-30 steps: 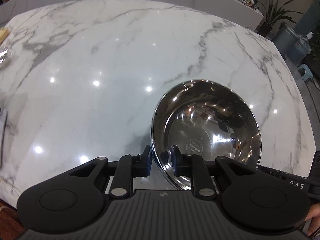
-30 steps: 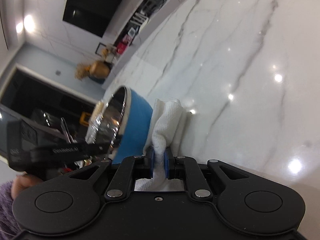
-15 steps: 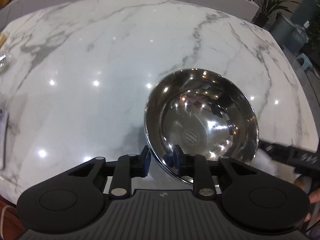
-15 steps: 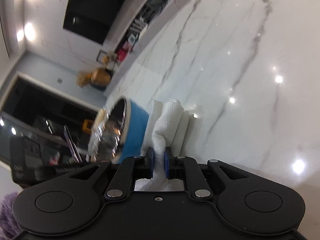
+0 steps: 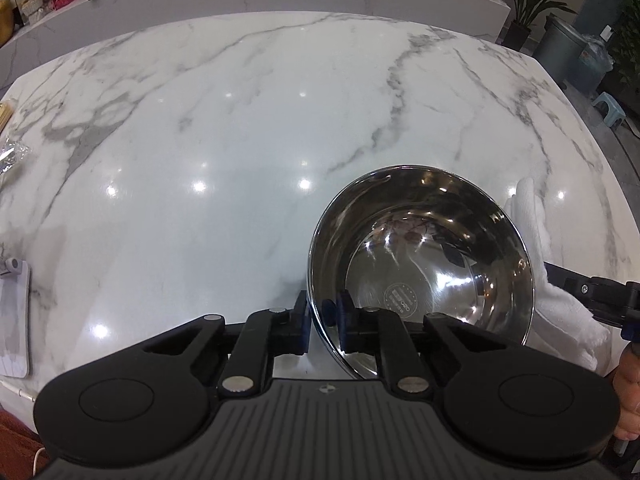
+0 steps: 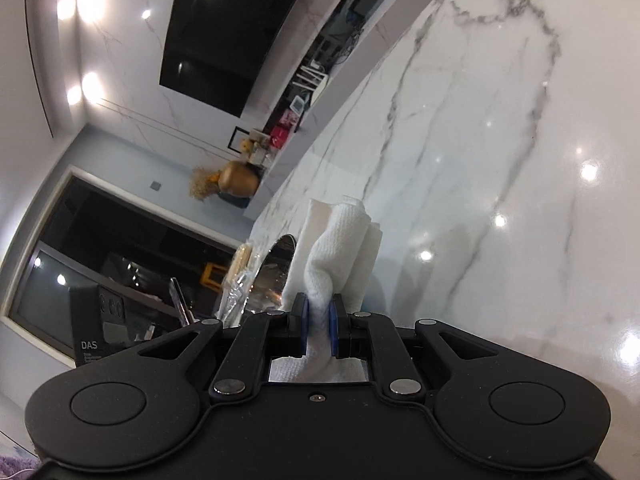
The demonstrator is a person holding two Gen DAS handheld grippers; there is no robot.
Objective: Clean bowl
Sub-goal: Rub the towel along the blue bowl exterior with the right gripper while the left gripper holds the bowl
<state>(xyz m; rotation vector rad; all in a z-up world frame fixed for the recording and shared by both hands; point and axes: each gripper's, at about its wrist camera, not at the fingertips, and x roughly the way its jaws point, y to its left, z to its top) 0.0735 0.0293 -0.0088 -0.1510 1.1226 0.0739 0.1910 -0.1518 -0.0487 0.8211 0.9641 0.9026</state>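
Note:
A shiny steel bowl [image 5: 420,264] rests on the white marble table [image 5: 240,140], its inside facing the left wrist camera. My left gripper [image 5: 320,312] is closing tight onto the near rim, one pad outside and one inside, both pressing on it. A folded white cloth [image 6: 340,248] sticks up from my right gripper [image 6: 318,316], which is shut on it. In the left wrist view that cloth [image 5: 560,304] lies against the bowl's right outer side, with the right gripper [image 5: 592,292] behind it. In the right wrist view only a sliver of the bowl [image 6: 276,264] shows, left of the cloth.
A white slab-like object [image 5: 14,320] and a foil wrapper [image 5: 12,156] lie at the table's left edge. A person's hand [image 5: 628,396] shows at the lower right. Beyond the table's far right corner stand a grey bin [image 5: 568,52] and a stool [image 5: 608,108].
The left jaws have drawn together onto the bowl's rim. The cloth has come up against the bowl's right side. In the right wrist view the bowl's blue outside has dropped out of sight.

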